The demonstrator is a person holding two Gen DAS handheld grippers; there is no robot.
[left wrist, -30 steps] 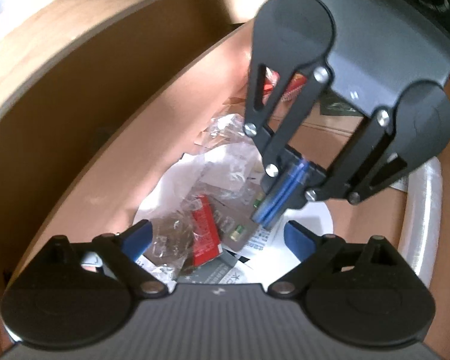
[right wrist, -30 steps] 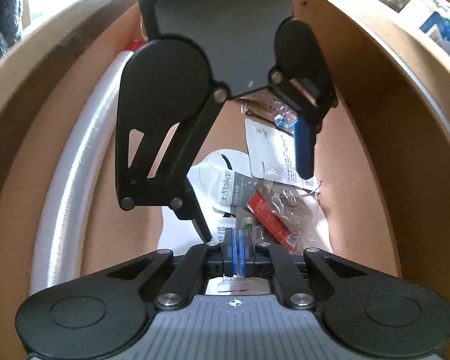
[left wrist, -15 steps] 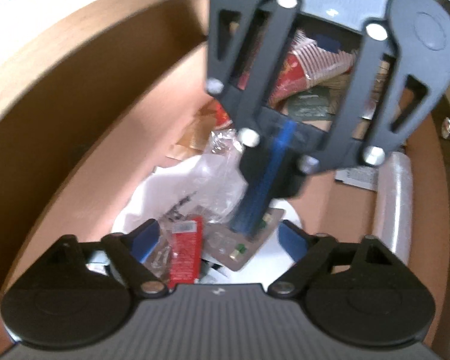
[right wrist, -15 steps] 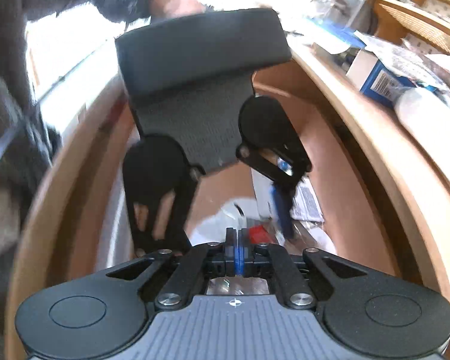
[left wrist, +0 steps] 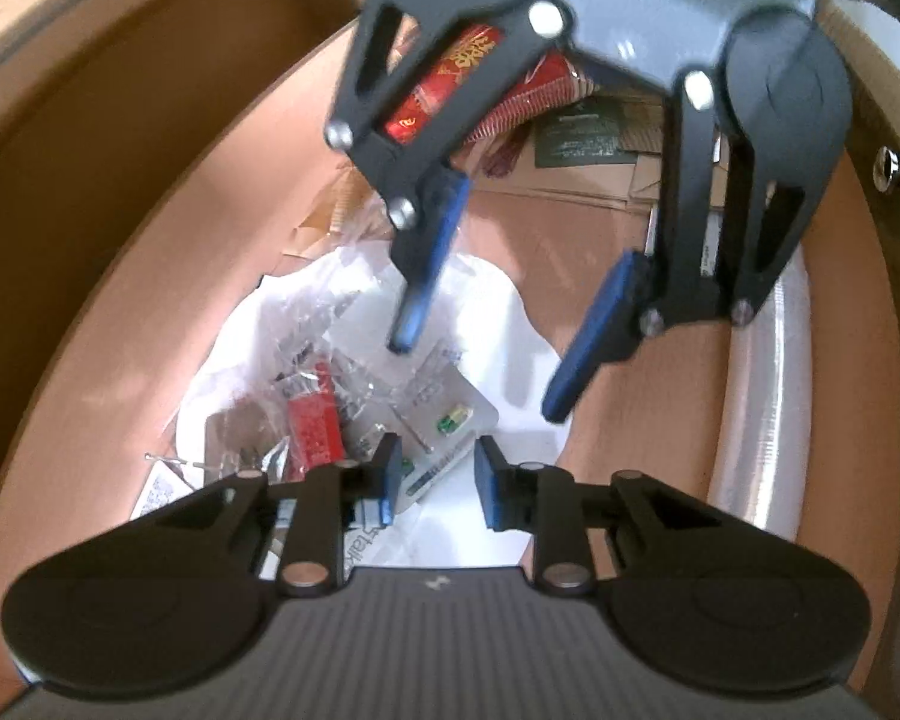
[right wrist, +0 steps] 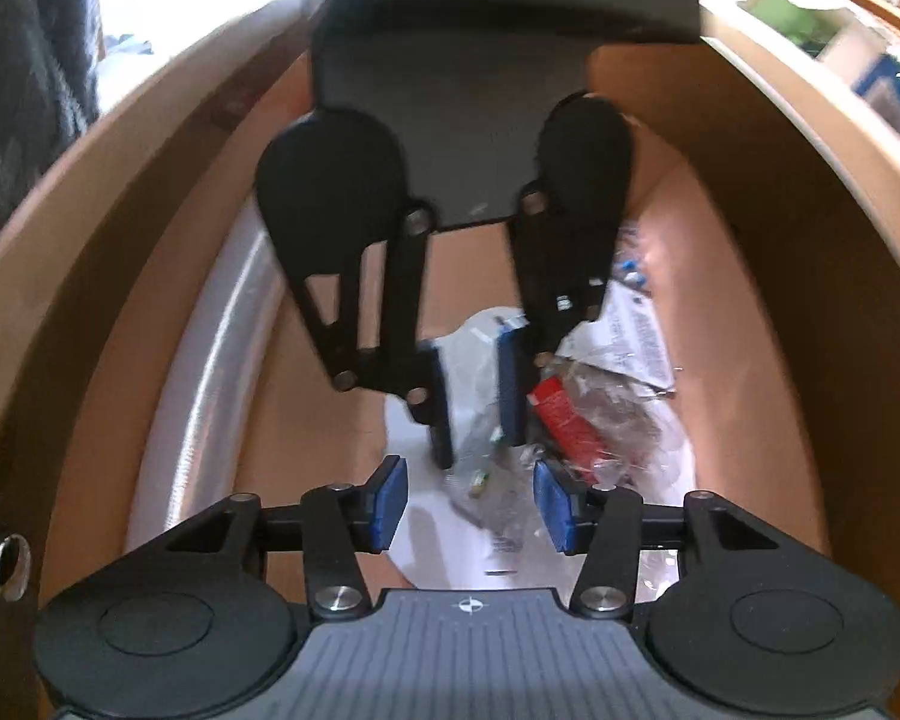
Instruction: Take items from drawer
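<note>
Both grippers hang inside a wooden drawer, facing each other over a heap of small items. My left gripper is partly open and empty, low over a grey blister pack with a green pill. A red packet in crinkled clear wrap lies to its left on white paper. My right gripper is open and empty, above the same heap; it shows in the left wrist view with its blue pads spread. The red packet and the left gripper show in the right wrist view.
A roll of clear film lies along the drawer's right wall. Red snack packets, a dark label and brown cardboard lie at the far end. A printed leaflet lies by the other wall. A metal knob sits on the drawer's rim.
My right gripper has opened from shut and let go of the blister pack, which now lies on the heap. My left gripper has narrowed its opening and moved in over the pack.
</note>
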